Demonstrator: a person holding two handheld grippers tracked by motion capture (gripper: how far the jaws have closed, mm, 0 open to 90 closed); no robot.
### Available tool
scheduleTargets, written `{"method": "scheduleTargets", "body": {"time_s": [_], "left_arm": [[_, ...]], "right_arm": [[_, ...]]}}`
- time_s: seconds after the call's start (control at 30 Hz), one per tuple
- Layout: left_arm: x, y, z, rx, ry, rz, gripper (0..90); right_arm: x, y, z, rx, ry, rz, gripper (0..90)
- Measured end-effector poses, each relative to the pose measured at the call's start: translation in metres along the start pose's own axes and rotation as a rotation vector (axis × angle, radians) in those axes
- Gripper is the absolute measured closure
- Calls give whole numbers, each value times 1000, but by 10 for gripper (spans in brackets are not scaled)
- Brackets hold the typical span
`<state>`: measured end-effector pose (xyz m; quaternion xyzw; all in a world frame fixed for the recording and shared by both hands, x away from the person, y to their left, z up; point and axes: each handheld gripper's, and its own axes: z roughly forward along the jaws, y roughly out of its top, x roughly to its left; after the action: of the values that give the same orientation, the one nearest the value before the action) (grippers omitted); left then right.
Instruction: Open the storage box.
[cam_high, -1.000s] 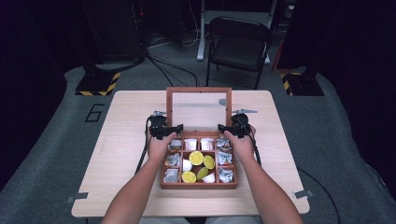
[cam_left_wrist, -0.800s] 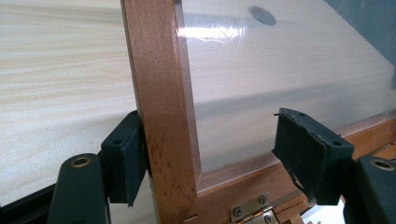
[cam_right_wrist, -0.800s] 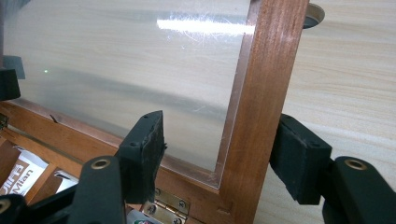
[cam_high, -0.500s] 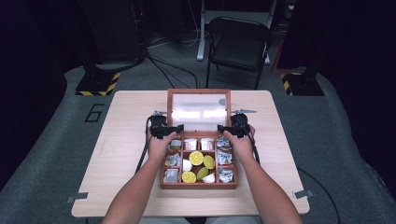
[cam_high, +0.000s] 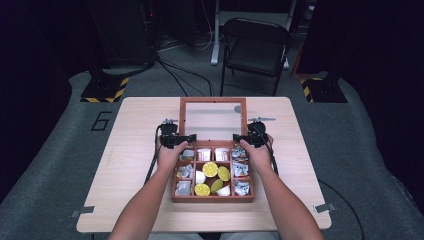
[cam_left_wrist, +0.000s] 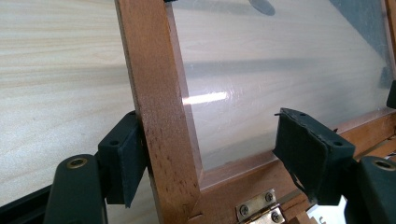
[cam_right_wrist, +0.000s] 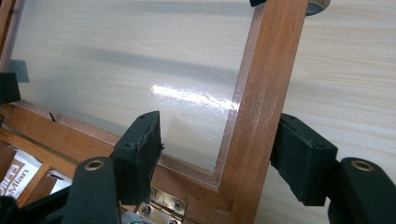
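Observation:
A wooden compartment box (cam_high: 212, 198) sits on the table with its glass-paned lid (cam_high: 213, 101) swung back behind it. My left gripper (cam_high: 183, 139) is at the lid's left rail (cam_left_wrist: 159, 107). My left gripper (cam_left_wrist: 212, 140) is open; the rail stands between the jaws and the outer pad (cam_left_wrist: 122, 158) touches it. My right gripper (cam_high: 242, 139) mirrors this at the right rail (cam_right_wrist: 259, 102). My right gripper (cam_right_wrist: 222, 137) is open, its jaws on either side of that rail with small gaps. The box holds yellow rounds (cam_high: 210, 169), white cups and packets.
The box stands mid-table on a light wooden table (cam_high: 135, 150) with bare wood to both sides. Brass hinges (cam_left_wrist: 259, 211) join lid and box. A black folding chair (cam_high: 255, 50) stands beyond the far edge, with cables on the floor.
The lid has tipped a little farther back; the bright glare on its glass is gone and table wood shows through. Both hands stay at the lid's lower corners.

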<state>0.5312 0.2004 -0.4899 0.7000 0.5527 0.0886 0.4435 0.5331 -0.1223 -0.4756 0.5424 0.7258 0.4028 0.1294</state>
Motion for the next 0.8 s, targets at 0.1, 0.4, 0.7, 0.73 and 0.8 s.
{"method": "scheduleTargets", "body": {"time_s": [0.1, 0.4, 0.7, 0.73, 0.8], "left_arm": [[0, 0, 0, 3, 3, -4, 278], [1, 0, 1, 16, 12, -7, 271], [4, -2, 4, 50, 15, -43, 250], [4, -2, 4, 52, 16, -44, 250], [4, -2, 4, 54, 18, -37, 249]], "right_arm": [[-1, 0, 1, 3, -2, 4, 348], [-3, -1, 2, 6, 7, 6, 345], [-7, -3, 6, 36, 15, 59, 332], [-8, -3, 7, 39, 22, 67, 332], [-8, -3, 7, 42, 22, 67, 332]]}}
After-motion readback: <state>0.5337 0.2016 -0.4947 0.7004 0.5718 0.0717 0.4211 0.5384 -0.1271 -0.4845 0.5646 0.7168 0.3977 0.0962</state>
